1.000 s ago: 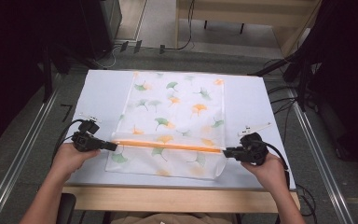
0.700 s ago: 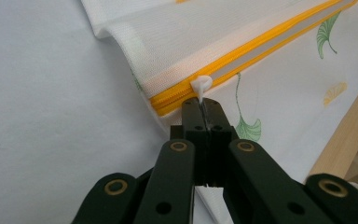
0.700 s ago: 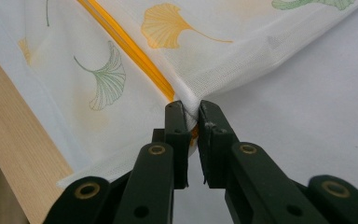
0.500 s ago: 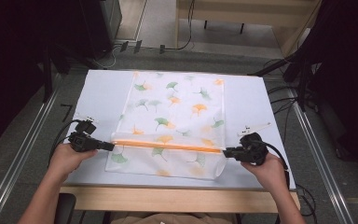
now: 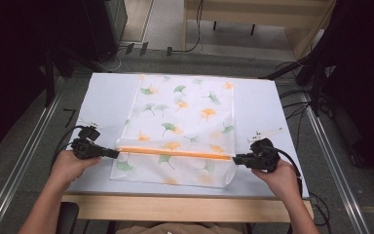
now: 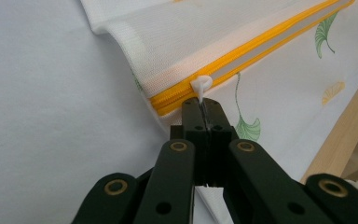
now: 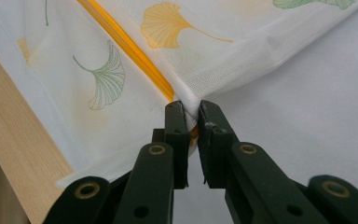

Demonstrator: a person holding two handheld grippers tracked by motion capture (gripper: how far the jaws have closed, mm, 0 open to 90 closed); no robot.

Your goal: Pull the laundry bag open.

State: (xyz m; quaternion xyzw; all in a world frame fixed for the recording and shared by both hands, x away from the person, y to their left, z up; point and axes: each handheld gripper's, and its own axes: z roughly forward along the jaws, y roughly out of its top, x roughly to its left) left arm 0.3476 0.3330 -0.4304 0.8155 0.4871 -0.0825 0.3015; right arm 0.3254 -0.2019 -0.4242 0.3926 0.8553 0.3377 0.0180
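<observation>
Nothing moved: left gripper [image 6: 201,103] pinches zipper pull [image 6: 201,85]; right gripper [image 7: 191,112] clamps mesh bag [image 5: 185,117].

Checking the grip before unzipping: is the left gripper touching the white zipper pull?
Touching: the left gripper view shows the left gripper shut on the white zipper pull.

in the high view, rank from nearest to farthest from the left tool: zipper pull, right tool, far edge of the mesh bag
1. zipper pull, pinched at the left tool.
2. far edge of the mesh bag, at the table's back.
3. right tool, at the zipper's opposite end.
</observation>
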